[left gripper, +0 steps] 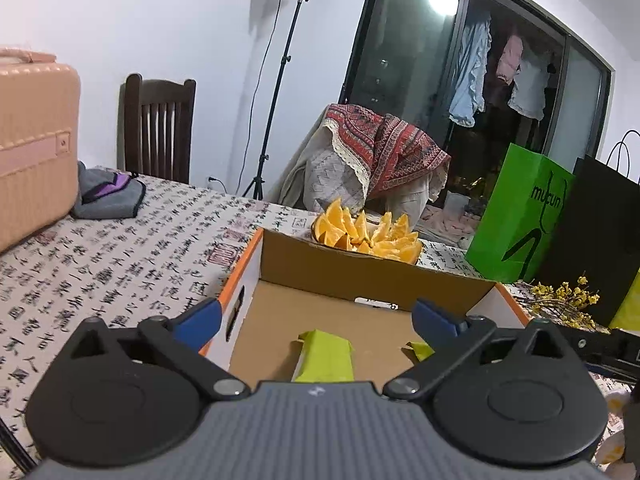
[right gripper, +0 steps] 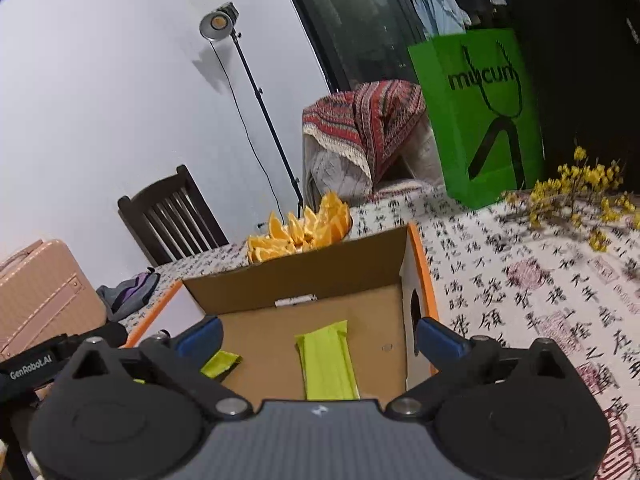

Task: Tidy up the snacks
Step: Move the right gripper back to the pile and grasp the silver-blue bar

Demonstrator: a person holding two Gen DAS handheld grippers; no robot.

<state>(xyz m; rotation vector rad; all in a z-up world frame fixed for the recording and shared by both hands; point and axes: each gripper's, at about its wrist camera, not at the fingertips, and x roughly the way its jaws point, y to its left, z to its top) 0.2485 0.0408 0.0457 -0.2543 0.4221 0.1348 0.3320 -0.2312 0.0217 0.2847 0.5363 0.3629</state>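
Observation:
An open cardboard box [left gripper: 360, 276] with orange edges sits on the table; it also shows in the right wrist view [right gripper: 304, 280]. Two lime-green snack packets lie on its floor: one [left gripper: 326, 356] in the middle and one [left gripper: 420, 350] to the right. In the right wrist view one packet [right gripper: 330, 364] lies in the middle and the other [right gripper: 220, 364] to the left. My left gripper [left gripper: 316, 316] is open and empty above the box's near side. My right gripper [right gripper: 318, 334] is open and empty above the box too.
A plate of orange wedges [left gripper: 368, 236] stands just behind the box. A green paper bag [left gripper: 520, 216] and a black bag [left gripper: 600, 240] stand at the right, with yellow flower twigs [right gripper: 580, 196]. A pink suitcase [left gripper: 32, 140] and a grey pouch [left gripper: 108, 196] are at the left.

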